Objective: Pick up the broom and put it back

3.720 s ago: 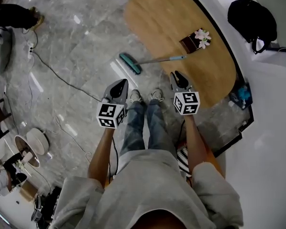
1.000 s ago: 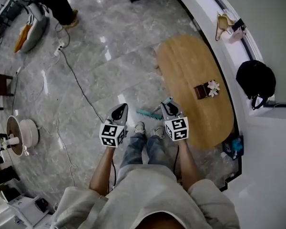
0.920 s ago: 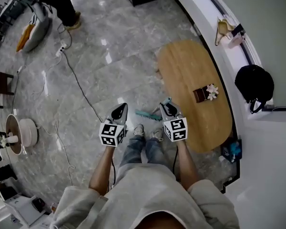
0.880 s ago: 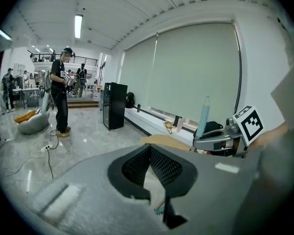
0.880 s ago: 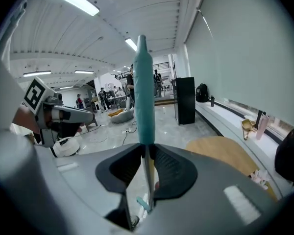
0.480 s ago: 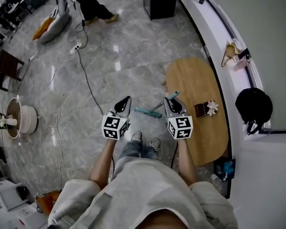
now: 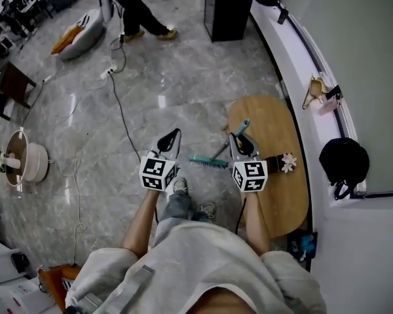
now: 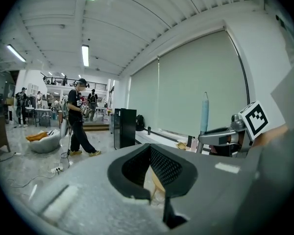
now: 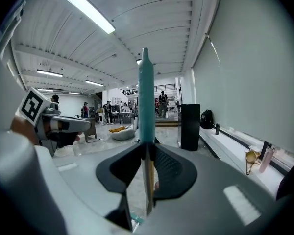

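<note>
The broom has a teal head [image 7: 200, 162] and a thin metal handle ending in a teal grip [image 7: 242, 127]. My right gripper [image 7: 234, 138] is shut on the handle just below that grip. In the right gripper view the grip [image 9: 146, 102] stands upright above the gripper [image 9: 147, 145], and the shaft runs down between the pads. The head hangs low at the left, above the floor in front of the person's shoes. My left gripper [image 7: 175, 133] is shut on nothing, level with the right one and apart from the broom. In its own view the left gripper [image 8: 150, 147] has its pads together.
An oval wooden table [image 7: 275, 195] lies right of the right gripper, with a dark box and flower [image 7: 280, 163] on it. A white ledge [image 7: 295, 51] runs along the wall with a black bag [image 7: 344, 162]. A black cabinet [image 7: 226, 8], a floor cable [image 7: 121, 116] and a walking person [image 7: 141, 12] are further off.
The broom lay on the floor against the table with both grippers free of it. Now the right gripper holds its handle, and both grippers have risen over the last second.
</note>
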`<state>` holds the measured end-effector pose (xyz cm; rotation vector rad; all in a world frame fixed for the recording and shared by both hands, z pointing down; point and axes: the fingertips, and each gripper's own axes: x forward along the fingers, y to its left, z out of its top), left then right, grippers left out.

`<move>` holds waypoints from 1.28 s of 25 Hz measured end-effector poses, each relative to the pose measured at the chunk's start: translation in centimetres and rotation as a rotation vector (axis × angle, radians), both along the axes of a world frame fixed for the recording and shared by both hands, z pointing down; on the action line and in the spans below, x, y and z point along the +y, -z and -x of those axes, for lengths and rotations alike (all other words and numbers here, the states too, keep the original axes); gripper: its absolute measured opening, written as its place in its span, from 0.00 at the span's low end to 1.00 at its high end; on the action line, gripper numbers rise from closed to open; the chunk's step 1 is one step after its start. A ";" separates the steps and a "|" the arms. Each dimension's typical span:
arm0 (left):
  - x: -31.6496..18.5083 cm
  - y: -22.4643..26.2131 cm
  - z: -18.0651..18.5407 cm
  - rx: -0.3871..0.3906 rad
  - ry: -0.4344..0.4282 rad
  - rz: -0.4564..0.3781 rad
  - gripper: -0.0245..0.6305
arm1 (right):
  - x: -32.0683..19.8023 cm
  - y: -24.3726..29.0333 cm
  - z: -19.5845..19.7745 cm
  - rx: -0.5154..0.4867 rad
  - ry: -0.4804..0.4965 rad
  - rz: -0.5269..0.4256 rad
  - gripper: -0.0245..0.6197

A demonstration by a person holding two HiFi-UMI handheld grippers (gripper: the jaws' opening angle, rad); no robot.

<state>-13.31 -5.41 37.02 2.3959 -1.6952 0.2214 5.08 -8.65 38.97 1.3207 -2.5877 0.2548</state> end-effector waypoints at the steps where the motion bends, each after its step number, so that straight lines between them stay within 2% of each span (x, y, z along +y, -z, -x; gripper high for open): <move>1: -0.3 0.1 0.4 0.002 0.002 -0.008 0.04 | -0.2 -0.1 0.2 0.007 -0.002 0.000 0.16; 9: -5.1 -1.6 3.8 0.029 -0.033 0.023 0.04 | -4.4 -1.3 2.2 0.027 -0.058 0.028 0.16; 19: -14.2 -3.7 10.5 0.053 -0.102 0.065 0.04 | -10.7 -2.4 8.0 0.019 -0.158 0.038 0.15; 27: -18.2 -6.8 12.3 0.064 -0.137 0.103 0.04 | -15.9 -4.0 10.1 -0.006 -0.221 0.043 0.16; 32: -18.8 -10.1 11.2 0.065 -0.135 0.180 0.04 | -18.6 -8.4 10.5 0.002 -0.224 0.096 0.16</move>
